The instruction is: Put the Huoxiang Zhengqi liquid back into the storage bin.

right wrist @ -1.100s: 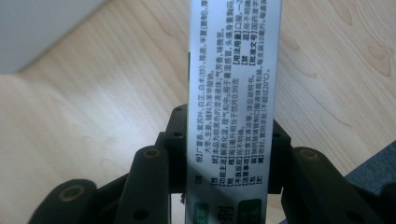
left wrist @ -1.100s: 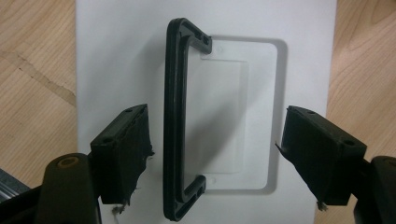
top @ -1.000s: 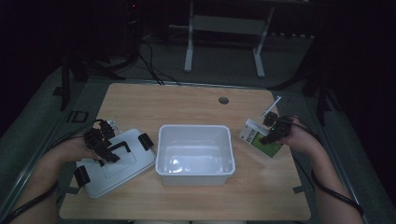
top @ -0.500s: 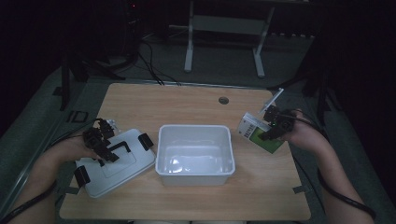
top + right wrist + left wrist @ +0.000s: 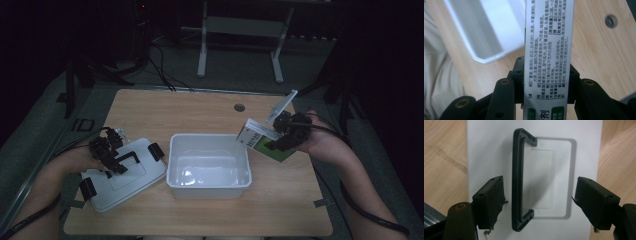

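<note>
A green-and-white box (image 5: 262, 141) is gripped between the jaws of the right claw (image 5: 280, 140), raised off the bench (image 5: 200, 107) just right of the white tub (image 5: 209, 165). Its lower end is cut off in the right gripper view. The left claw (image 5: 112, 157) is held released, jaws wide apart, above the black handle (image 5: 520, 180) of the white lid (image 5: 122, 175) lying at near left.
</note>
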A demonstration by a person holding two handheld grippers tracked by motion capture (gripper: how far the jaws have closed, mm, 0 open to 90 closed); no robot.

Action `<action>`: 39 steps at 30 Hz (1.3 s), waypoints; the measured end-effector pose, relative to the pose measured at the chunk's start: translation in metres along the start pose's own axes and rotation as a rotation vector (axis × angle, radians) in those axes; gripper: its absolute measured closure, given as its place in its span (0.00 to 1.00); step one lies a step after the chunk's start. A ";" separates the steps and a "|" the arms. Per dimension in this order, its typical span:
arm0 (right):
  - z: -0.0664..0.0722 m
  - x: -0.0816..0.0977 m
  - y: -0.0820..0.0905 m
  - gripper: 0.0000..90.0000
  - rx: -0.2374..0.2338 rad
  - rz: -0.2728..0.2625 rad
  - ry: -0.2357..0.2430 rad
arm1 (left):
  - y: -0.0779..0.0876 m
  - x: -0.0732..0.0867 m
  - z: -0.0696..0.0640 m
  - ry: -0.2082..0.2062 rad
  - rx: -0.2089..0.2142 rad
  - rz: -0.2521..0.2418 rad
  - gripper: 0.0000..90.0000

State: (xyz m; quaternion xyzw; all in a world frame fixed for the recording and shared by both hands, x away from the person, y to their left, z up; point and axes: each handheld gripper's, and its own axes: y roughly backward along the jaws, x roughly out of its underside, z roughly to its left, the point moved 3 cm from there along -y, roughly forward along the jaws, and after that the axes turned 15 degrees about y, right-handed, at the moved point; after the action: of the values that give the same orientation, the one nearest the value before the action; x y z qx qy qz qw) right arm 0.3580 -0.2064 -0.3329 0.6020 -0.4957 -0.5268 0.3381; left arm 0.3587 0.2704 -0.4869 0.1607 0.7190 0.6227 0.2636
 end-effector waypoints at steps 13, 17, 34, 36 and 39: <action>0.030 -0.045 -0.006 0.71 -0.078 -0.057 0.150 | -0.001 0.001 0.000 -0.003 -0.002 0.006 0.27; 0.038 -0.058 -0.012 0.71 -0.094 -0.060 0.201 | -0.001 0.001 0.001 -0.001 0.000 0.008 0.27; 0.041 -0.085 -0.059 0.71 -0.158 -0.018 0.319 | -0.004 0.004 0.002 -0.005 -0.003 0.014 0.27; 0.040 -0.084 -0.068 0.71 -0.161 -0.026 0.324 | -0.004 0.004 0.002 -0.005 -0.002 0.014 0.27; 0.041 -0.083 -0.076 0.71 -0.187 -0.021 0.332 | -0.005 0.003 0.001 -0.004 -0.002 0.022 0.27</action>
State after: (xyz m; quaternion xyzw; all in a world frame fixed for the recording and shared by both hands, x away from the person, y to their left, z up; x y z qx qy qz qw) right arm 0.3407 -0.1017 -0.3874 0.6518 -0.3758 -0.4674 0.4641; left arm 0.3572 0.2727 -0.4922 0.1696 0.7161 0.6258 0.2584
